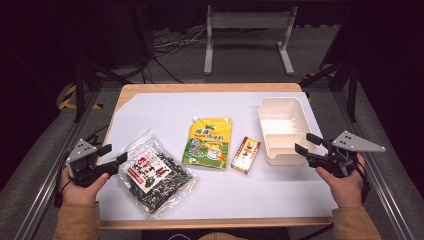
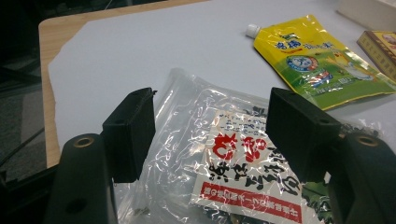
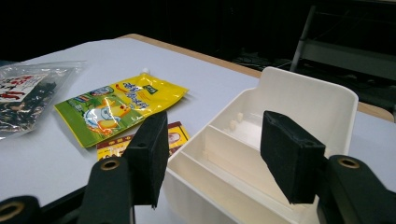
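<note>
The left gripper (image 1: 114, 154) is held with jaws spread and nothing between them, its tips at the near edge of the clear bag (image 1: 154, 172) of dark bits. Beyond the bag lie the yellow pouch (image 1: 208, 143) and the small box (image 1: 245, 154). The right gripper (image 1: 307, 144), jaws also apart and empty, hovers at the near corner of the white bin (image 1: 284, 129).

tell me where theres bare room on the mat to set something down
The far strip of the white mat, beyond the yellow pouch and left of the white bin, is bare. So is the near patch in front of the small box and bin. It is crowded mid-left, around the clear bag and pouch.
</note>
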The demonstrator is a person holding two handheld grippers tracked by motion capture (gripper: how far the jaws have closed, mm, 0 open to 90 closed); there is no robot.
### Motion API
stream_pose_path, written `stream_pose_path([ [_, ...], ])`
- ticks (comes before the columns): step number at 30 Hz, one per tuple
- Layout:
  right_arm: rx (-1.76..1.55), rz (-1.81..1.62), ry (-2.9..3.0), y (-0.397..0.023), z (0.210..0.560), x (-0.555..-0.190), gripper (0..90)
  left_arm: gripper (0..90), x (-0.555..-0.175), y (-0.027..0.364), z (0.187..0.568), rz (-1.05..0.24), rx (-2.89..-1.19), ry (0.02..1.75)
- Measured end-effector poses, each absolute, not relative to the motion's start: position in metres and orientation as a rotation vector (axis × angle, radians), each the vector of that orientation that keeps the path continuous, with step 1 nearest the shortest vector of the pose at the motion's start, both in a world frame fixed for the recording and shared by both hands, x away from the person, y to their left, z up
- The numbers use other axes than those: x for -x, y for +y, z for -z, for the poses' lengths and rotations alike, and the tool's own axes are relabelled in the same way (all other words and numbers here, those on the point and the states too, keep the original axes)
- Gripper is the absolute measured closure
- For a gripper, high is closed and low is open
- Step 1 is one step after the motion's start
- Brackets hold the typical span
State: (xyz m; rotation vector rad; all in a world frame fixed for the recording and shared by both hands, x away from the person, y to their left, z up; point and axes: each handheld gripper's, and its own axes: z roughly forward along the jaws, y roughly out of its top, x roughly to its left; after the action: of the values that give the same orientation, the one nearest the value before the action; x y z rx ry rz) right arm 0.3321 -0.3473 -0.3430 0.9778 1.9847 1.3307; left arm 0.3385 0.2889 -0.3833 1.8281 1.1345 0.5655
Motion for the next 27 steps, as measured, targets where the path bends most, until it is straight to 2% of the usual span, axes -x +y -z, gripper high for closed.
stream_pose_path([
  [12,-0.976,-1.321,1.997,-0.345,0.345,-0.333,42.3,33.1,-0.353,0.298,0.395,-0.556,-1.828,1.209],
  [27,-0.986,-1.317,2.027,-0.341,0.348,-0.335,40.9,27.7,-0.38,0.304,0.426,-0.472,-1.943,1.357],
])
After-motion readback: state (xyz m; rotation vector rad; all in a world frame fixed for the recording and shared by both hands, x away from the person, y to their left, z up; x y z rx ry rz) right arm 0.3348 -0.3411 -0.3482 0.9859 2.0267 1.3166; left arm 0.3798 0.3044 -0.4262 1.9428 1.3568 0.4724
